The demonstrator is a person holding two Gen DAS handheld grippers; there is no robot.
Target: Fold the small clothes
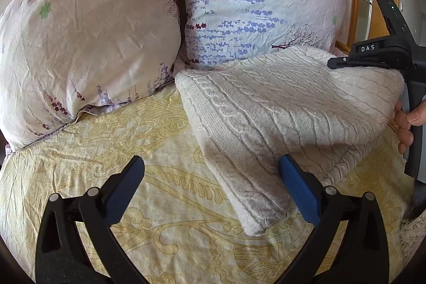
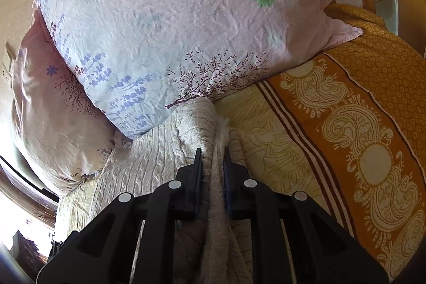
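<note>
Sweater folded on the bed, right tongs pinching its edge.

Bed (image 1: 165, 204) carries it all, two pillows (image 1: 87, 39) propped behind; the cream sweater (image 1: 279, 119) lies folded against them, its far edge raised, likely for a tidy-up. Right tongs (image 2: 212, 159) are clenched on that bunched edge; left tongs (image 1: 210, 172) stand released, wide, one finger just beside the near corner.

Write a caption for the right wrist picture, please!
Right gripper pinching a cream knitted sweater on a yellow patterned bedsheet beside flowery pillows.
</note>
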